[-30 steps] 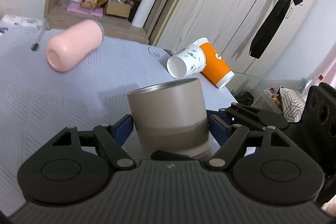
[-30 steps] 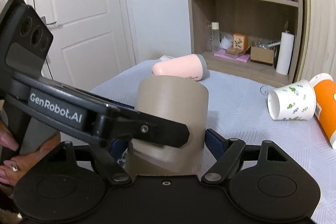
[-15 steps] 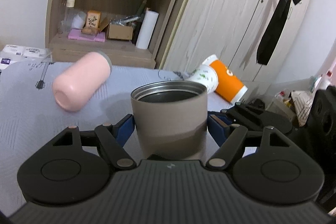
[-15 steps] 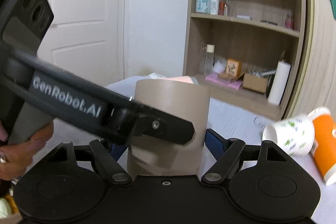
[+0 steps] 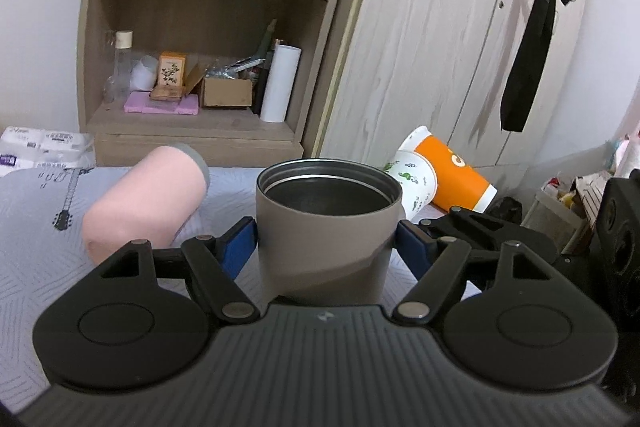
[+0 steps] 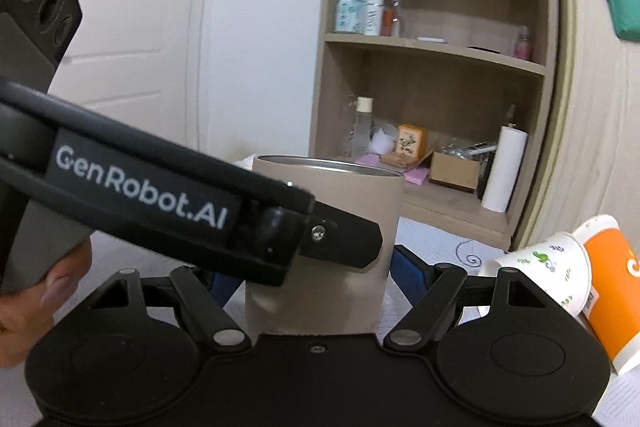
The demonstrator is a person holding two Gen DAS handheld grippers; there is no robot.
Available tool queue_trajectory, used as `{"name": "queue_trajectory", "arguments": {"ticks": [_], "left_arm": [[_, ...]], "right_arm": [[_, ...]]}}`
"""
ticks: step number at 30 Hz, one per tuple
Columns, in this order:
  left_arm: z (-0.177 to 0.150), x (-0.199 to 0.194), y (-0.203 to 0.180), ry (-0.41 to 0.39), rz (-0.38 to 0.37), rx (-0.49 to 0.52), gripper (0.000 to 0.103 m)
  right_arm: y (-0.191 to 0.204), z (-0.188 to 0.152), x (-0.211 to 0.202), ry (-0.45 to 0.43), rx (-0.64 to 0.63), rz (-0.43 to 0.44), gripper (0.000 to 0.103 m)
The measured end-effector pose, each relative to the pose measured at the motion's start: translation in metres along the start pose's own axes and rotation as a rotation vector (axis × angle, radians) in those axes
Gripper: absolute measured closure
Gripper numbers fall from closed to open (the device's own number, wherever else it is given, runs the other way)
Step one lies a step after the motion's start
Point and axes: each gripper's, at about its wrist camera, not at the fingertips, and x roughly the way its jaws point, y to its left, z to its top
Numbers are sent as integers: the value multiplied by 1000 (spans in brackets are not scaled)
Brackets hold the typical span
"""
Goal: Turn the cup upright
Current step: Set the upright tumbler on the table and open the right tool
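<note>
You have brought the taupe cup [image 5: 326,235] from a tilt a second ago to standing mouth-up, its steel rim level and the dark inside open to the left wrist view. It sits straight ahead between both pairs of tongs. Your left tongs [image 5: 327,243] are closed onto its wall, blue pads [image 5: 236,241] pressed against either side. Your right tongs [image 6: 320,273] bracket the same cup [image 6: 344,195] lower down, pads near the wall, though contact is hidden and I cannot tell if they grip. The flip looks complete; whether the base rests on the grey cloth [image 5: 36,219] is not visible. To the left lies the pink tumbler [image 5: 146,201]; to the right, the paper cups [image 5: 436,175] lie tipped over.
</note>
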Motion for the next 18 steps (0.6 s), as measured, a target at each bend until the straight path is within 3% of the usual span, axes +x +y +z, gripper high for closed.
{"name": "queue_trajectory", "arguments": {"ticks": [9,18], "left_arm": [[-7,0,-18,-20,13,60,27],[-9,-2,-12,8,-44,-21,21]], "right_arm": [[-2,-5,-7,9,8,-33,21],[-2,-8,-11,34,50,-41,21]]}}
